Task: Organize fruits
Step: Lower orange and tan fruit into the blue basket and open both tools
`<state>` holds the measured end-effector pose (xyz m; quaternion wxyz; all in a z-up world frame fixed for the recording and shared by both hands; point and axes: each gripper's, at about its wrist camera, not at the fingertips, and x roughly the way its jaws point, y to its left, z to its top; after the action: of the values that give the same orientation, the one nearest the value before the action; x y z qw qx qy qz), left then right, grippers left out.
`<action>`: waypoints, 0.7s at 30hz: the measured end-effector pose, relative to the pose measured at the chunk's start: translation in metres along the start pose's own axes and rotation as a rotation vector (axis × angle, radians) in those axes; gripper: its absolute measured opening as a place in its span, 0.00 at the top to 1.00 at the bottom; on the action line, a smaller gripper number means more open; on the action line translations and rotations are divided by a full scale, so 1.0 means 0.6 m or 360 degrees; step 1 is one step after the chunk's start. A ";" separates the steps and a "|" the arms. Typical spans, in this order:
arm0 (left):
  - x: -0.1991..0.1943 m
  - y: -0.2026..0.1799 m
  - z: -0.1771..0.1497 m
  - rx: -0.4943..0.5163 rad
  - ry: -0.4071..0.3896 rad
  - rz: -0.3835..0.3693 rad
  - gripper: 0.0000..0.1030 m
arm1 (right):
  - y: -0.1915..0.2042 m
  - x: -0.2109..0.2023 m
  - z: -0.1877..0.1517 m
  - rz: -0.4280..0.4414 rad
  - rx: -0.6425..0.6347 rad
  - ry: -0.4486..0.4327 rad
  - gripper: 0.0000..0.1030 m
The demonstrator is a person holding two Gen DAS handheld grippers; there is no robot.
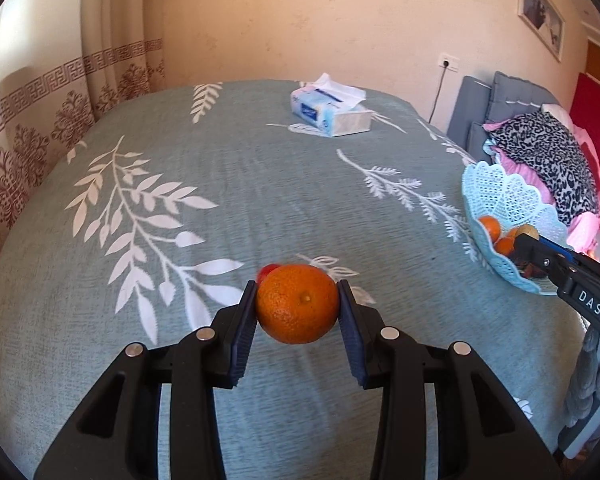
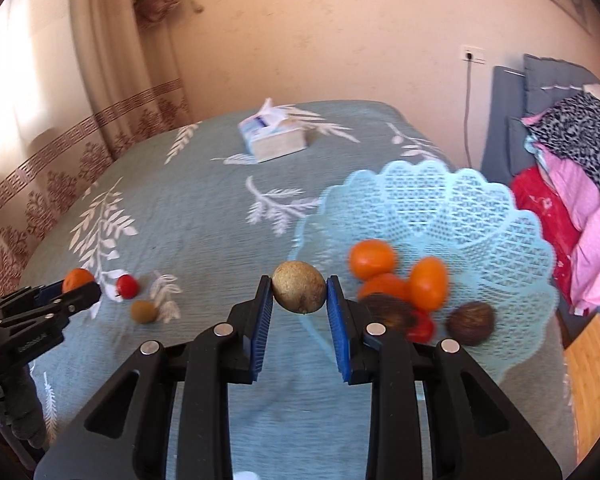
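My left gripper is shut on an orange mandarin just above the green leaf-print cloth; it also shows in the right wrist view. My right gripper is shut on a tan round fruit at the near left rim of the light-blue lace basket. The basket holds orange mandarins, a red tomato and brown fruits. A red tomato and a small brown fruit lie on the cloth beside the left gripper.
A tissue box stands at the far side of the table. A pile of clothes lies on grey furniture to the right. Curtains hang at the left. A wall socket with a cord is behind.
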<state>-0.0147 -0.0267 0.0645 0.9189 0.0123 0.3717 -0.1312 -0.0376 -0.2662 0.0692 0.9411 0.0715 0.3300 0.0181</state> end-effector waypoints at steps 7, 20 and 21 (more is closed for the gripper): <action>-0.005 -0.045 0.017 0.0067 -0.0032 -0.0056 0.62 | -0.066 -0.017 -0.004 -0.0099 0.0111 -0.0021 0.73; 0.015 -0.149 0.049 0.0219 -0.0053 -0.0179 0.62 | -0.133 -0.031 -0.016 -0.0213 0.0264 -0.0090 0.44; 0.018 -0.159 0.051 0.0234 -0.0055 -0.0189 0.62 | -0.137 -0.032 -0.017 -0.0232 0.0266 -0.0099 0.44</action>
<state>-0.0104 -0.1246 0.0862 0.9124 0.0553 0.3453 -0.2125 -0.0601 -0.3475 0.0611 0.9405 0.1261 0.3052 -0.0804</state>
